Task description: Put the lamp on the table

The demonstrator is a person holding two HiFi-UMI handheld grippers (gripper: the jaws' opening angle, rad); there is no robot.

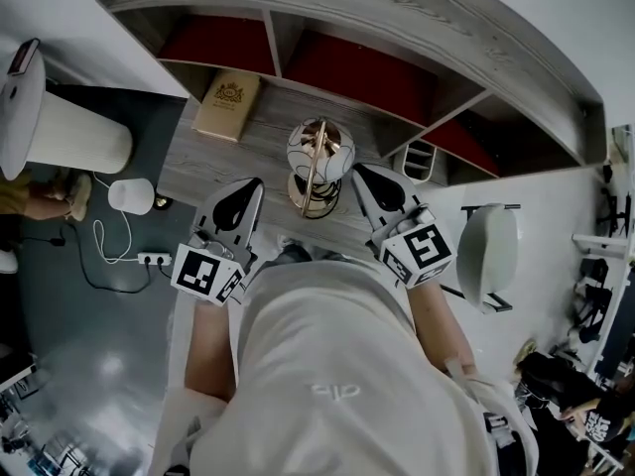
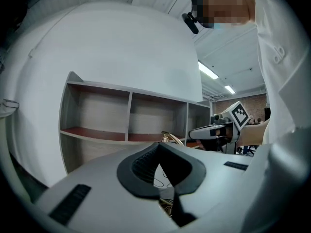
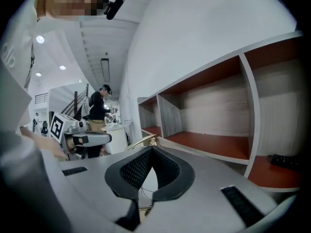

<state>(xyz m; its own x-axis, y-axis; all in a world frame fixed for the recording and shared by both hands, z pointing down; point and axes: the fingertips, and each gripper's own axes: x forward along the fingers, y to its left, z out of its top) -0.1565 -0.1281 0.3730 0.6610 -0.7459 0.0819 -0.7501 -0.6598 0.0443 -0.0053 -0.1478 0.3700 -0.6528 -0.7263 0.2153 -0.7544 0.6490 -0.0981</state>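
The lamp (image 1: 319,165), a white globe with a gold ring on a dark wire base, stands upright on the grey wooden desk (image 1: 198,167), below the shelf. My left gripper (image 1: 257,182) hovers just left of it, shut and holding nothing. On the lamp's other side my right gripper (image 1: 358,170) is also shut and empty, its tip close to the globe. In the left gripper view the closed gripper (image 2: 158,144) points at the lamp's gold ring (image 2: 168,137). The right gripper view shows its closed gripper (image 3: 152,147) with the ring (image 3: 140,142) just beyond.
A tan book (image 1: 227,105) lies at the desk's back left. Red-floored shelf compartments (image 1: 337,62) run behind the lamp. On the floor at left are a white cylinder (image 1: 74,135), a small white round object (image 1: 131,196) and a power strip (image 1: 154,259). A white chair (image 1: 488,256) stands right.
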